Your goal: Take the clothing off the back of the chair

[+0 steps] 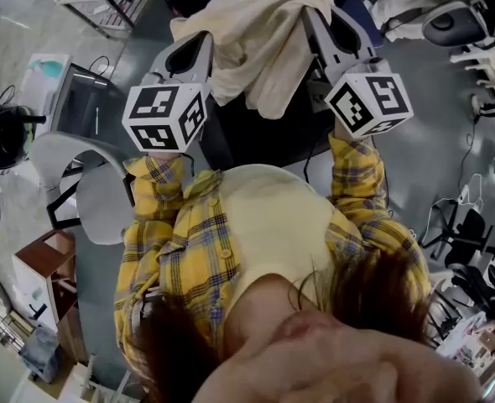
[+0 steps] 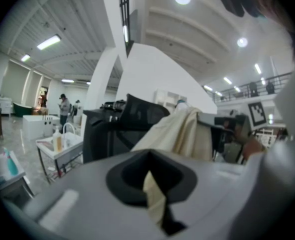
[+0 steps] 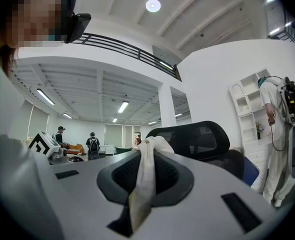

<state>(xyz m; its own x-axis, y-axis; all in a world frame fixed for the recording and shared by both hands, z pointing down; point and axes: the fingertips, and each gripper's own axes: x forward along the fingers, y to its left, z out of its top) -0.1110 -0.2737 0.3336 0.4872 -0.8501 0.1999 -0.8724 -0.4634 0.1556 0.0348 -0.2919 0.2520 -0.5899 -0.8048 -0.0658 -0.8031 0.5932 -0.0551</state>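
Note:
A cream garment (image 1: 260, 36) hangs bunched between my two grippers, above the black mesh chair (image 1: 256, 137). My left gripper (image 1: 199, 53) is shut on one edge of it; a fold of the cloth (image 2: 155, 201) is pinched between its jaws (image 2: 155, 184). The rest of the garment (image 2: 182, 134) drapes away in front of the chair back (image 2: 132, 116). My right gripper (image 1: 319, 32) is shut on the other edge, with a strip of cloth (image 3: 143, 169) running up through its jaws (image 3: 140, 194). Behind it stands the chair's headrest (image 3: 200, 139).
A grey chair (image 1: 88, 175) and a wooden cabinet (image 1: 50, 267) stand to my left. A white table with bottles (image 2: 57, 144) is at the left. A person in white with a backpack (image 3: 277, 129) stands at the right by shelves. Other people stand far off.

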